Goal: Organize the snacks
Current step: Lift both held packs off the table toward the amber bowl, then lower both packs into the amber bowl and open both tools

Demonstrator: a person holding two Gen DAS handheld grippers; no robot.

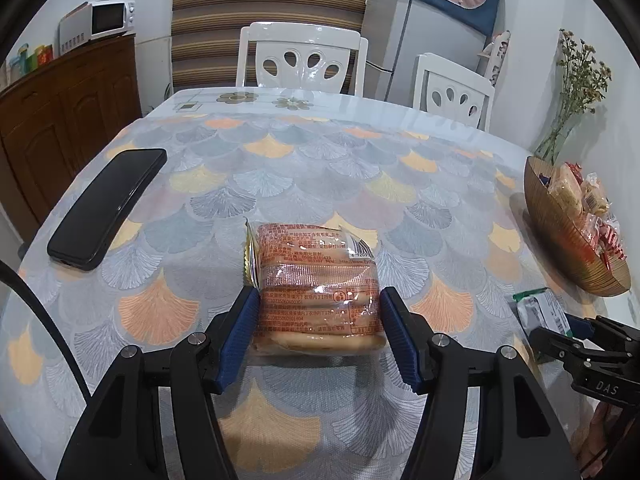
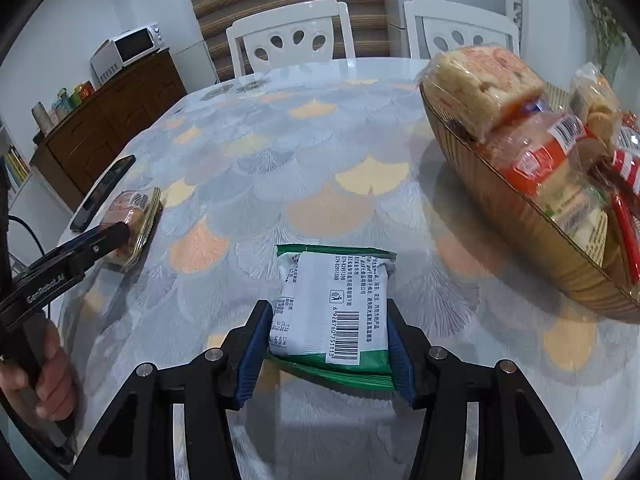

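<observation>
A clear packet of round crackers (image 1: 316,264) with red print lies on the patterned tablecloth. My left gripper (image 1: 319,294) is shut on it, a blue pad against each side. In the right wrist view the same packet (image 2: 130,208) sits at the far left in that gripper's fingers (image 2: 116,236). My right gripper (image 2: 329,310) is shut on a green and white snack packet (image 2: 332,292), barcode side up, just above the cloth. To its right stands a woven basket (image 2: 500,208) piled with several wrapped snacks.
A black phone (image 1: 108,204) lies near the table's left edge. The basket (image 1: 560,236) is by the right edge, a vase of dried flowers (image 1: 576,92) behind it. Two white chairs (image 1: 304,60) stand at the far side. A wooden cabinet (image 1: 60,120) is at left.
</observation>
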